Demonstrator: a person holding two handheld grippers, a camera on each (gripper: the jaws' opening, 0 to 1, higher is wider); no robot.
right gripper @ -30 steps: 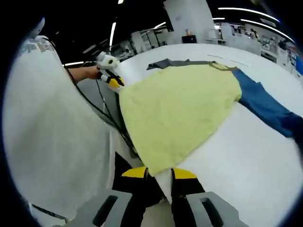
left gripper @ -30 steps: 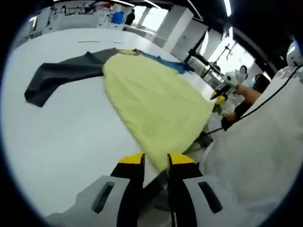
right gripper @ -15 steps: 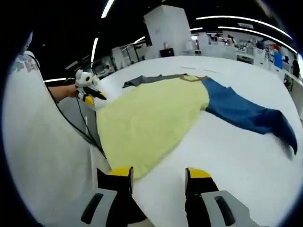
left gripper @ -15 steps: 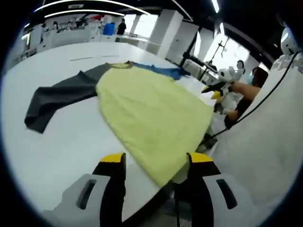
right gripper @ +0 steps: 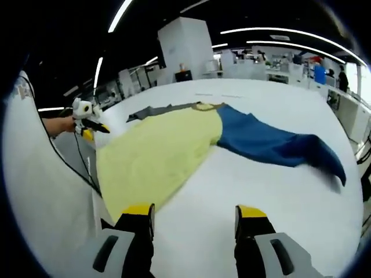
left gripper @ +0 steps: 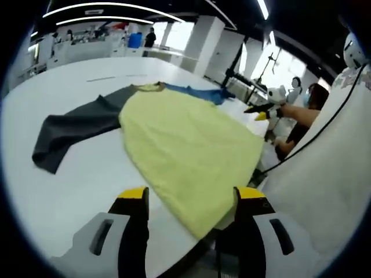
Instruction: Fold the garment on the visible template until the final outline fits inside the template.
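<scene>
Jaws now parted off garment (left gripper: 185,150) hem

Ahead of me spreads a broad white table (left gripper: 69,179), its far edge curving off towards the back of a large hall. Overhead the ceiling (right gripper: 69,35) is dark, crossed by long strip lights (right gripper: 119,14) that bend in bright arcs. A thick white pillar (right gripper: 179,46) stands beyond the table's far edge, with a small dark box at its foot. Further white worktables (left gripper: 75,49) line the back, one carrying what may be a blue container (left gripper: 135,40), too blurred to tell. Tall bright windows (left gripper: 278,66) glow past the table's right corner, with black stands (left gripper: 237,66) before them.
</scene>
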